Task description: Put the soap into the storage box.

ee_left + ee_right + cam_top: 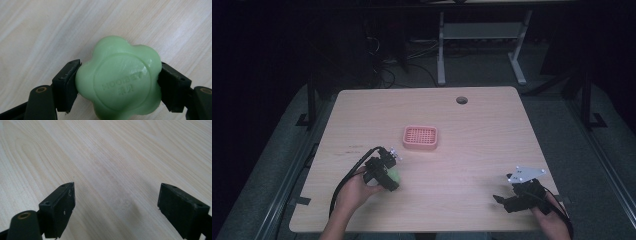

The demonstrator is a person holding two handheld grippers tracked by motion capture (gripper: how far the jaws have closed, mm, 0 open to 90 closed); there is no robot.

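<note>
Left gripper (117,82) clamps the green flower-shaped soap (120,80) over the table (492,130), near the pink soap dish (420,138); right gripper (116,207) gapes wide, empty.

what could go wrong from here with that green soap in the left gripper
1. The green soap is held only by its rounded, lobed sides between the left gripper pads; it may slip or twist out if lifted quickly.
2. Squeezing harder could dent the soap.
3. If it is meant for the pink soap dish, a tilted release might land it on the rim. The right gripper is open and far off, so it cannot steady anything.
</note>
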